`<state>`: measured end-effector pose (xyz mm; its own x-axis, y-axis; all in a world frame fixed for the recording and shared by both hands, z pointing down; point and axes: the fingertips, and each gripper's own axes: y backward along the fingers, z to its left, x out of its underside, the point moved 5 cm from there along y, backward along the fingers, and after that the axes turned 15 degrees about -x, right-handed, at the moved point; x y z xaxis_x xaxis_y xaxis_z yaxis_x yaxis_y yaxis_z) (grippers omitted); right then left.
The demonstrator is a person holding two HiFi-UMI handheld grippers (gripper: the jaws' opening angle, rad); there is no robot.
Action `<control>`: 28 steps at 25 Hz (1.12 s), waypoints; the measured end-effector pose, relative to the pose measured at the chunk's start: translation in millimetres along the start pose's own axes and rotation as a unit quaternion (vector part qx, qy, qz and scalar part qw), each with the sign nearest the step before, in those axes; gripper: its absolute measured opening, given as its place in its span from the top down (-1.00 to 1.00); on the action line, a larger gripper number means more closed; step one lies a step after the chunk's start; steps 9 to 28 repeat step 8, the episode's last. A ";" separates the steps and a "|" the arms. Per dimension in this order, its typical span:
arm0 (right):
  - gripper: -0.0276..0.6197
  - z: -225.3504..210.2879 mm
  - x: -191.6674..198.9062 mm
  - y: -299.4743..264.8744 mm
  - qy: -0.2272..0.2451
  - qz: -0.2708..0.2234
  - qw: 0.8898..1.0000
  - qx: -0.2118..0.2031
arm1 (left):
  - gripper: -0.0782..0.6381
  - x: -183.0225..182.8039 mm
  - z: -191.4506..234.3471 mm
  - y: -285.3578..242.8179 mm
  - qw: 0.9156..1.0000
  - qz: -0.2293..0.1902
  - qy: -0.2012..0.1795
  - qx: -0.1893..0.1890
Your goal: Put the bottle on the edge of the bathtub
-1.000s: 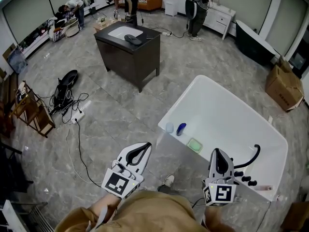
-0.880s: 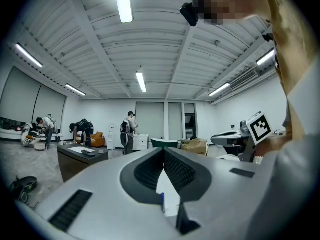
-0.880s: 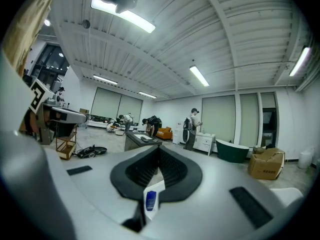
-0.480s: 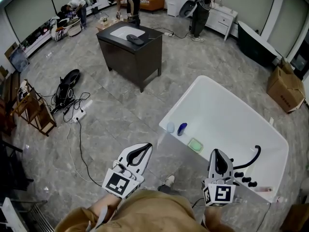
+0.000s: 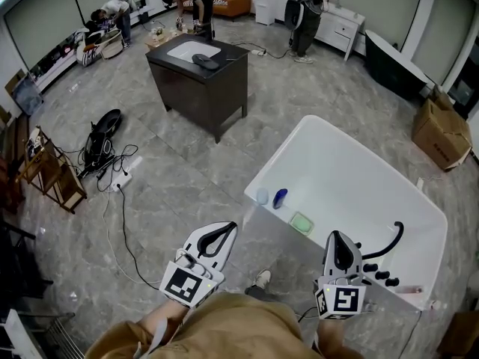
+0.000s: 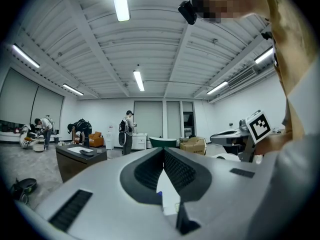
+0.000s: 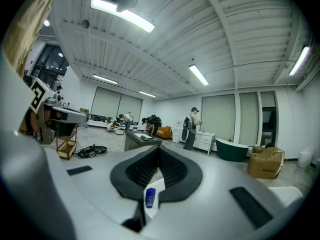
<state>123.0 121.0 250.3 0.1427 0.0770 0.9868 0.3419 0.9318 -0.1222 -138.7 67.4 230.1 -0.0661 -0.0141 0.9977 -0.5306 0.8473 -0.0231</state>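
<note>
A small blue bottle lies inside the white bathtub, at its near-left corner, next to a pale blue item and a green pad. Both grippers hover close to my body, short of the tub and touching nothing. The left gripper is shut and empty, its jaws meeting at the tips. Over the tub's near wall, the right gripper is also shut and empty. In the right gripper view the blue bottle shows through the gap behind the jaws.
A black faucet stands on the tub's near-right rim. A dark cabinet with a basin stands farther out on the floor. Cables and a bag and a wooden rack are at the left, a cardboard box at the right. People stand at the back.
Both grippers stay where they were, shut. Only the people at the back of the room have shifted, and the view has moved slightly.
</note>
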 end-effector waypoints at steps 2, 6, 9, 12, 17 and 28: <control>0.90 -1.1 -0.4 0.3 0.000 0.000 1.000 0.001 | 0.76 1.0 -2.6 -0.6 1.000 -0.003 0.007 0.006; 0.90 -1.1 0.6 -0.5 -0.002 0.000 1.000 -0.001 | 0.76 5.2 -4.9 -1.0 1.000 0.003 0.021 0.011; 0.90 -1.4 1.2 -0.7 -0.002 0.000 1.000 0.000 | 0.76 5.1 -4.8 -1.7 1.000 0.002 0.021 0.011; 0.90 -1.4 1.2 -0.7 -0.002 0.000 1.000 0.000 | 0.76 5.1 -4.8 -1.7 1.000 0.002 0.021 0.011; 0.90 -1.4 1.2 -0.7 -0.002 0.000 1.000 0.000 | 0.76 5.1 -4.8 -1.7 1.000 0.002 0.021 0.011; 0.90 -1.4 1.2 -0.7 -0.002 0.000 1.000 0.000 | 0.76 5.1 -4.8 -1.7 1.000 0.002 0.021 0.011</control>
